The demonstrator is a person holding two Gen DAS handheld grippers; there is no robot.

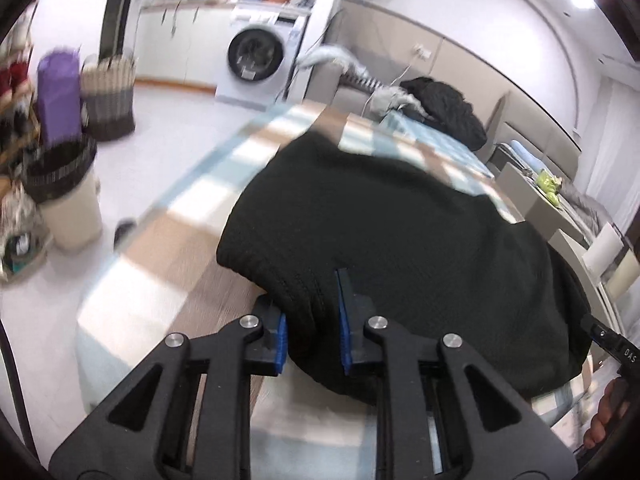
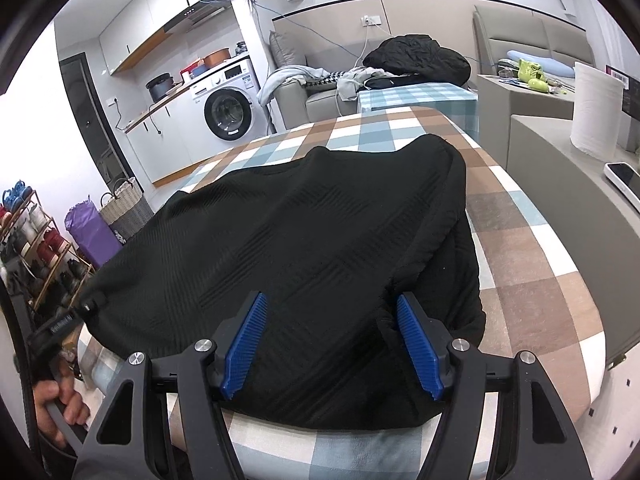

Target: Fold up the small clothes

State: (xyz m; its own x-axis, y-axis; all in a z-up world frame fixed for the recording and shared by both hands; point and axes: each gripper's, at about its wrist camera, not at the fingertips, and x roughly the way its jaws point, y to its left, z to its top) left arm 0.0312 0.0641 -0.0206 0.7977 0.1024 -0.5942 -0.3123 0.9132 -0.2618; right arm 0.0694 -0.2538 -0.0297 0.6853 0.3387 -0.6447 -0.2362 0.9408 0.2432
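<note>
From the left wrist we see our left gripper [image 1: 312,320] clenched on a bunched edge of the black textured knit garment [image 1: 400,232] lying on the checked tablecloth [image 1: 168,240], while from the right wrist our right gripper [image 2: 334,344] hangs released above the garment's [image 2: 280,232] near hem.

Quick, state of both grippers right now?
Left gripper: closed on the black garment's near edge.
Right gripper: open, garment between its fingers, not gripped.
</note>
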